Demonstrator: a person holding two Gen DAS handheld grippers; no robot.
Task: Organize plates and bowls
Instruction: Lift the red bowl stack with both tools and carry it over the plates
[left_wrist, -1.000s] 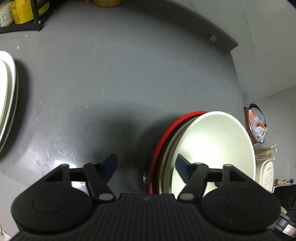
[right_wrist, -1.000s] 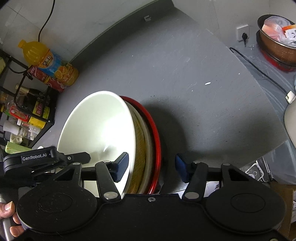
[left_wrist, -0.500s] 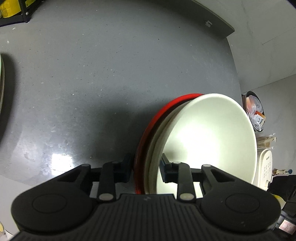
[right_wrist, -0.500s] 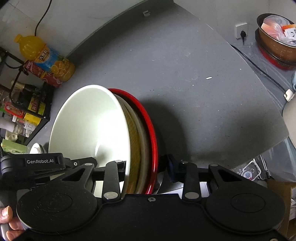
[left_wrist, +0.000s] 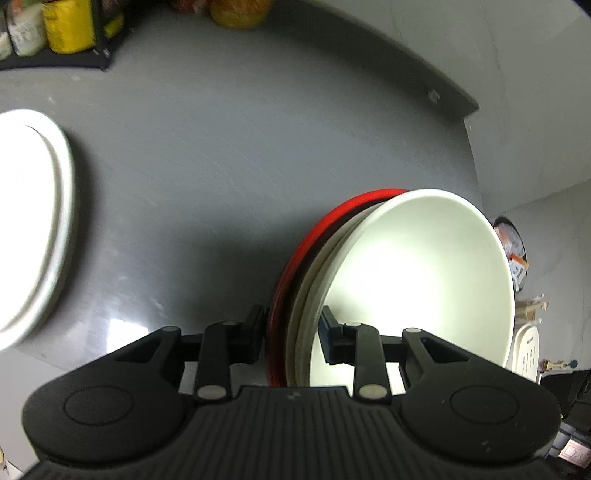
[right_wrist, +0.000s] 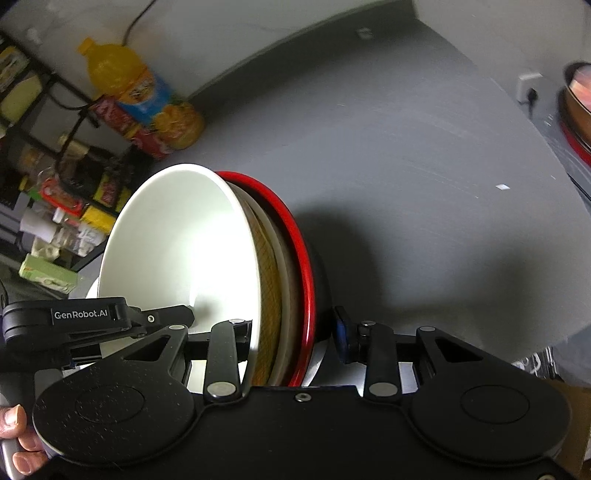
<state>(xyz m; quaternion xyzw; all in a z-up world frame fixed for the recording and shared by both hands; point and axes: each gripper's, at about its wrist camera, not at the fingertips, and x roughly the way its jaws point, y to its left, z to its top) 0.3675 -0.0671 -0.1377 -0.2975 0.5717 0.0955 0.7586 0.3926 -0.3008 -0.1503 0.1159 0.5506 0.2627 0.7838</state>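
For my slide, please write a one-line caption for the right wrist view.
Right gripper clamps a stack of bowls at its rim above the grey counter.

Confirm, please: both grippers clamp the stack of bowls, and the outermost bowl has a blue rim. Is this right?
Not quite. The rim of the outermost bowl is red, not blue, as the right wrist view shows. The rest holds: the left gripper and the right gripper both clamp the stack of bowls.
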